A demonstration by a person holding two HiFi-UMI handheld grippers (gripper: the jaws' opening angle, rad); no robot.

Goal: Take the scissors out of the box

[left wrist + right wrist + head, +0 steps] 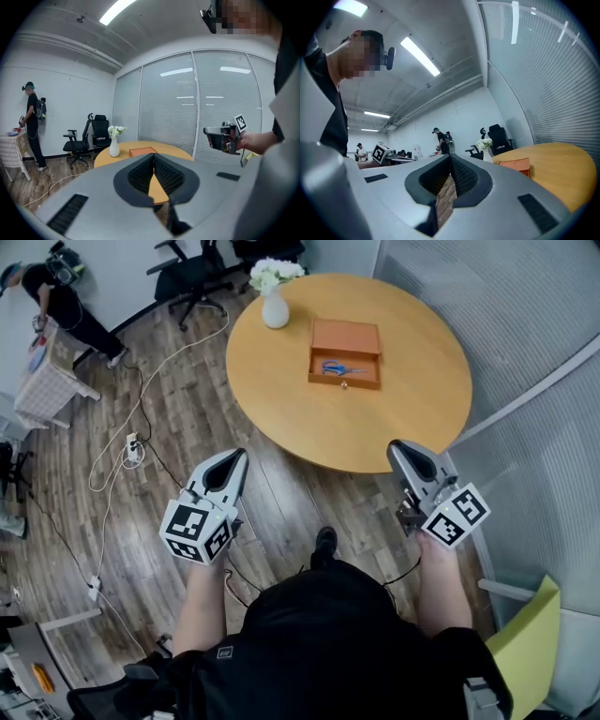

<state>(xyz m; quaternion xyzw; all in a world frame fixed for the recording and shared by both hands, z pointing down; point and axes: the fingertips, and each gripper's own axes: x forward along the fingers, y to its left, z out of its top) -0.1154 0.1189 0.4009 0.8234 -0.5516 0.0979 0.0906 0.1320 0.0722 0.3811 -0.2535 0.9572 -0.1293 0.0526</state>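
Head view: both tools are held short of the near edge of the worktop (375,432), over the wooden floor (281,493); nothing on the worktop is touched.
Left tool (230,463): jaws are seen closed tip to tip in the left gripper view, with nothing between them.
Right tool (405,452): jaws are likewise closed and empty in the right gripper view.
Scissors (335,368): blue-handled, laid flat inside the box; not gripped.
Box (345,337): orange, set beyond the worktop's middle toward the far edge. It is open, so the scissors are exposed to a reach from above.
Vase (275,307): white, with flowers, near the far left edge, close beside the box; to be avoided.
Stage: approach only is judged; no grasp has begun.
Next requirement: one tool must be opened before it is lowered over the scissors.
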